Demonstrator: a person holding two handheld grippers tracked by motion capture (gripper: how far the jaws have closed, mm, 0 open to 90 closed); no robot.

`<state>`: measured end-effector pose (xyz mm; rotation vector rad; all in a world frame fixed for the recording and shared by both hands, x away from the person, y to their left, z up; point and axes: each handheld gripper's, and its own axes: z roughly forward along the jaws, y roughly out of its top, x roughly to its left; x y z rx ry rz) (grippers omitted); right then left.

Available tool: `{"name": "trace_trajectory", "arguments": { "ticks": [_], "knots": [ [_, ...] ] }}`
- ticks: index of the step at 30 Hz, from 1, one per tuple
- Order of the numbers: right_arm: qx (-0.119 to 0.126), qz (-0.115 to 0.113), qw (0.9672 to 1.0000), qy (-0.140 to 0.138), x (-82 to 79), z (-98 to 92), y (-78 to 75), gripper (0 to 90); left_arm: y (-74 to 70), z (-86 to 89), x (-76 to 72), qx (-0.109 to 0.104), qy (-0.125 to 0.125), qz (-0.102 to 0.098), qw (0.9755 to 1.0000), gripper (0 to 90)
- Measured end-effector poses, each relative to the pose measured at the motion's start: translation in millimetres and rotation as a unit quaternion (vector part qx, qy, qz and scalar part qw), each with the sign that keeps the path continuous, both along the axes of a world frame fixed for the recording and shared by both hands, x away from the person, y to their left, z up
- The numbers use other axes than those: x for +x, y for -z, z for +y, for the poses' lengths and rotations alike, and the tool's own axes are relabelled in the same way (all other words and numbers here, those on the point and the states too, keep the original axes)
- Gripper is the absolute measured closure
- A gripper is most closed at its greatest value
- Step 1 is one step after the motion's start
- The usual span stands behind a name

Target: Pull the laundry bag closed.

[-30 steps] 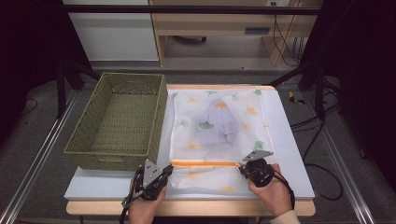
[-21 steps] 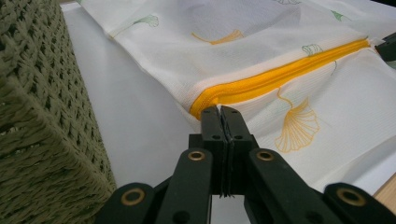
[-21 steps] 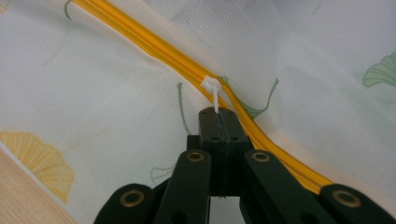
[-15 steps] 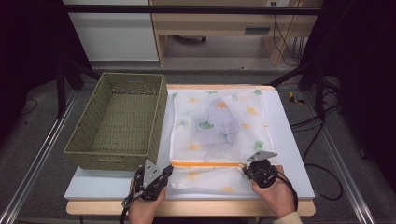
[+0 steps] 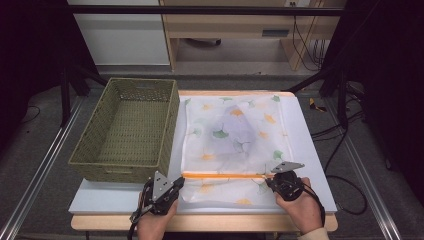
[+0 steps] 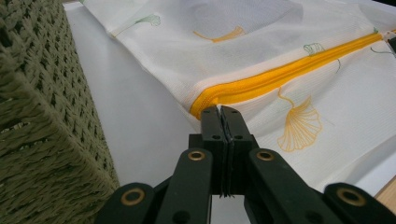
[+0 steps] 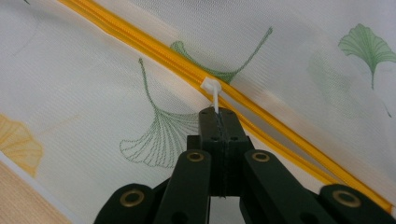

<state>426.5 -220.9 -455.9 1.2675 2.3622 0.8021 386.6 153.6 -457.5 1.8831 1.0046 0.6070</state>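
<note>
White table, wicker basket, dark room

Right gripper fingers pinched on white zipper pull, yellow zipper, leaf-printed mesh bag

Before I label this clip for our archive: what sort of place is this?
Probably a lab recording station: a white table ringed by black frame rails, loose cables behind, staged with a woven basket and mesh laundry bag.
</note>
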Motion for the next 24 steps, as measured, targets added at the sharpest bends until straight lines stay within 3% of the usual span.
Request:
{"name": "trace_trajectory", "arguments": {
  "ticks": [24],
  "knots": [
    [0.002, -0.005, 1.0000, 0.006, 1.2, -5.5, -2.2, 90.0, 1.0, 0.5, 1.2, -0.002, -0.002, -0.001, 1.0000, 89.0]
  ]
}}
